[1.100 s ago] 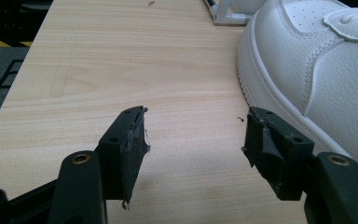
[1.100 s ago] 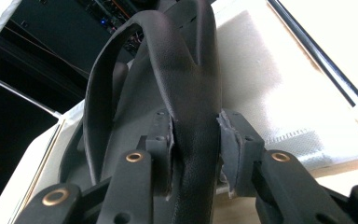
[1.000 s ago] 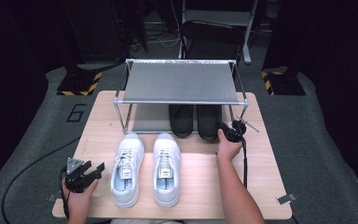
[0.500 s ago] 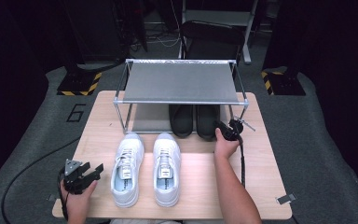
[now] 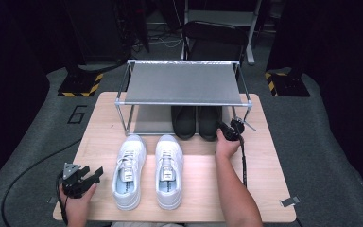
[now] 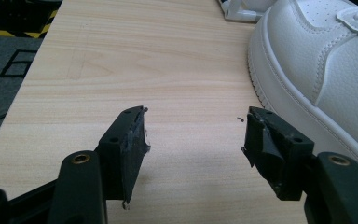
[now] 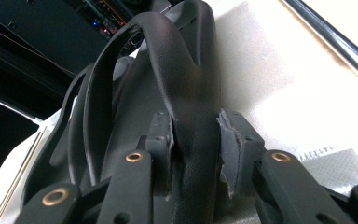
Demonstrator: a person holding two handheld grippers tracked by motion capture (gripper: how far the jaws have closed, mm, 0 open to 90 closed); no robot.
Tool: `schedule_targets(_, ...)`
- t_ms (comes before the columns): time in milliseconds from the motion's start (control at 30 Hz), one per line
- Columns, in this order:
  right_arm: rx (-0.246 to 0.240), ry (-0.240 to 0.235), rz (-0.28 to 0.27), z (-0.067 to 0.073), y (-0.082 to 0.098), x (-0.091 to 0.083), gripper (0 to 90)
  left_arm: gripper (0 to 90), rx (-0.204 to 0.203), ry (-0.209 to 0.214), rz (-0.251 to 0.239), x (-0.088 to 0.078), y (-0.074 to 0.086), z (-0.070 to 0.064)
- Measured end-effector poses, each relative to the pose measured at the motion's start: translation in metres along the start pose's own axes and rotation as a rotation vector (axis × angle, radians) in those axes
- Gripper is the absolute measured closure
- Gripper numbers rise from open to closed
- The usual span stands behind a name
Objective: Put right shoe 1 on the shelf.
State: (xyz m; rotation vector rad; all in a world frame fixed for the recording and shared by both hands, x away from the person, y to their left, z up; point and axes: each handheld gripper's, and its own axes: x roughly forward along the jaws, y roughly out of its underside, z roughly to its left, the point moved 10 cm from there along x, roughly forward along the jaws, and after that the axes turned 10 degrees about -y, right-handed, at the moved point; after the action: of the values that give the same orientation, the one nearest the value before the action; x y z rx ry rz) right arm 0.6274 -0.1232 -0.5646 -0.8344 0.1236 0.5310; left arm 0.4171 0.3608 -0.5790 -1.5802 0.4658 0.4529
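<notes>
Two pairs of shoes are sharing a wooden table, and a metal rack is standing at its far middle; everything below is placed from that rack. Under the rack's shelf, toward its right end, a pair of black shoes is sitting side by side, heels poking out toward the person. In front of the rack, a pair of white sneakers is lying parallel on the open tabletop, toes pointing at the rack.

At the rack's front right leg, the right gripper is pinching the heel of the right black shoe, both pads pressing the leather from either side, jaws partly closed around it. The right hand is gripping that tool just in front of the rack.

Well in front of the rack and off to its left, near the table's near corner, the left gripper is resting with jaws spread wide, holding nothing, bare wood between them and a white sneaker's side just beside its right jaw.
</notes>
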Motion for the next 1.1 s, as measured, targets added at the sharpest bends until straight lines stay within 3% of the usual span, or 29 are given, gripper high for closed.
schedule_targets(167,0.009,-0.002,-0.014,0.0,-0.004,0.002,66.2,37.8,0.004,0.0,0.001,0.0,0.001,0.001)
schedule_targets(267,-0.005,-0.003,-0.016,-0.001,-0.005,0.003,66.1,37.8,-0.015,-0.007,-0.011,0.0,0.001,0.001)
schedule_targets(533,0.022,0.011,-0.002,-0.003,0.0,0.006,65.7,37.8,-0.002,-0.002,0.004,-0.001,0.002,0.001)
schedule_targets(700,0.029,0.019,-0.001,-0.008,0.001,0.006,64.3,37.8,-0.012,-0.004,-0.014,0.0,0.0,0.001)
schedule_targets(1100,0.005,0.017,-0.016,-0.007,-0.001,-0.004,57.6,37.8,-0.009,0.002,0.002,-0.002,0.001,0.0)
